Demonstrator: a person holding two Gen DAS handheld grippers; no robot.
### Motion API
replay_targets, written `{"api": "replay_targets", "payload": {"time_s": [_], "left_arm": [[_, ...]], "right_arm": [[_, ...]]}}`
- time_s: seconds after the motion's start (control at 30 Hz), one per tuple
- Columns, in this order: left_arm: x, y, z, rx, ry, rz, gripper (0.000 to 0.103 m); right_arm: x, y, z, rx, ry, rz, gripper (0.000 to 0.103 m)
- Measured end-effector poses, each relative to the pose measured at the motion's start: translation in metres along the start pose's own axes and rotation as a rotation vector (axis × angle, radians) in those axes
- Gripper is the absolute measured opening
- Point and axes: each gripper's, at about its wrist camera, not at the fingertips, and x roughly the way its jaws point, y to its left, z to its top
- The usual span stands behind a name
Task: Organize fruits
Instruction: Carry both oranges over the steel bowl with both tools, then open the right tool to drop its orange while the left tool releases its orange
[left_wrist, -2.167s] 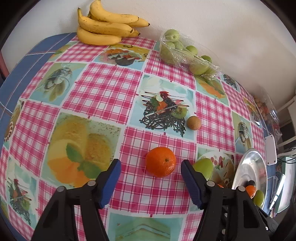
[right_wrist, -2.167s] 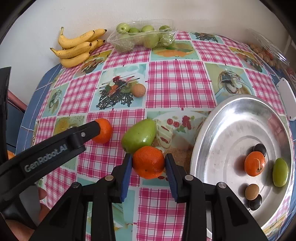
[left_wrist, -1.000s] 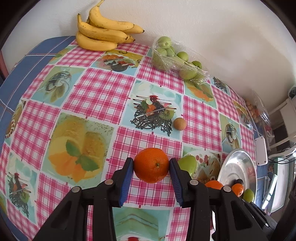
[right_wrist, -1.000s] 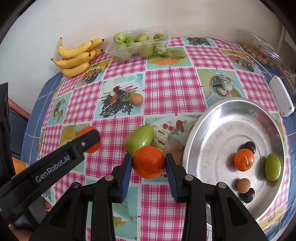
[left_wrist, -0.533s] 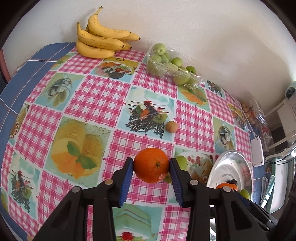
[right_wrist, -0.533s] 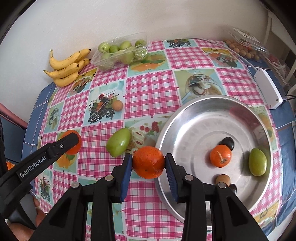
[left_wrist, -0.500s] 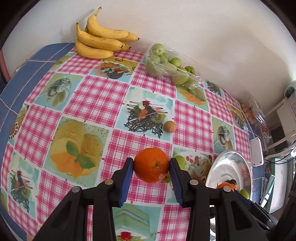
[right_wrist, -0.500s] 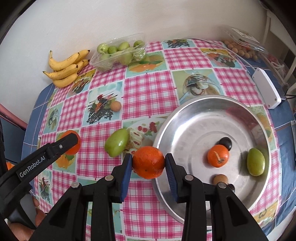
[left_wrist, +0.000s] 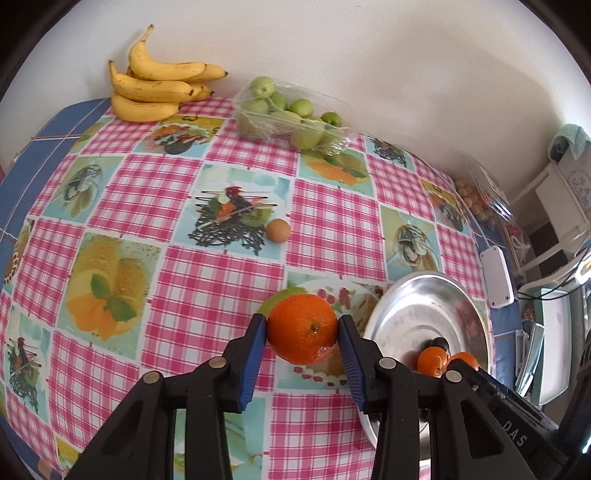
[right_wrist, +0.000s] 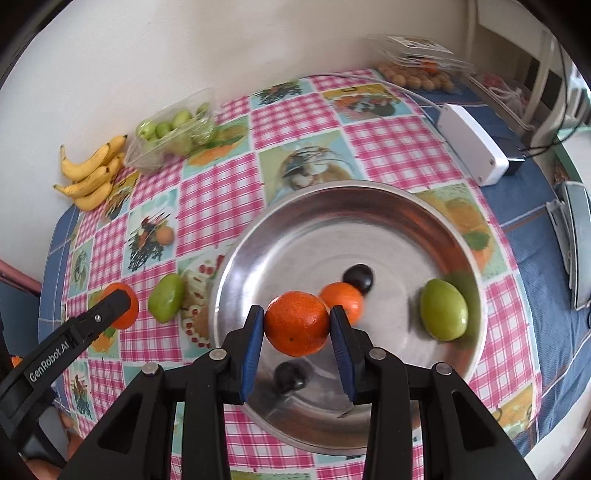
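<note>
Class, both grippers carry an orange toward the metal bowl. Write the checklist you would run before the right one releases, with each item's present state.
1. Right gripper clamped on its orange: ok.
2. That orange is over the metal bowl: ok.
3. Free spot below: cannot tell; a small orange and dark fruits lie close by.
4. Green fruit in the bowl is off to the side: ok.
5. Left gripper grips its orange: ok.
6. Left orange over the bowl: not ok, it is beside the rim.
</note>
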Motion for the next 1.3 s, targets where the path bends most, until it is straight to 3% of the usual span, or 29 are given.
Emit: {"api": "replay_targets", "payload": {"time_s": [0.5, 1.3], "left_arm": [[0.011, -0.070, -0.025, 0.161, 0.031, -0.020, 0.042], [0.040, -0.084, -0.045, 0.212, 0.113, 0.011, 0.042]], "right_arm": [[-0.011, -0.063, 0.003, 0.122, -0.012, -0.020, 0.038], [0.020, -0.069, -0.003, 0.122, 0.080, -0.026, 0.039]]}}
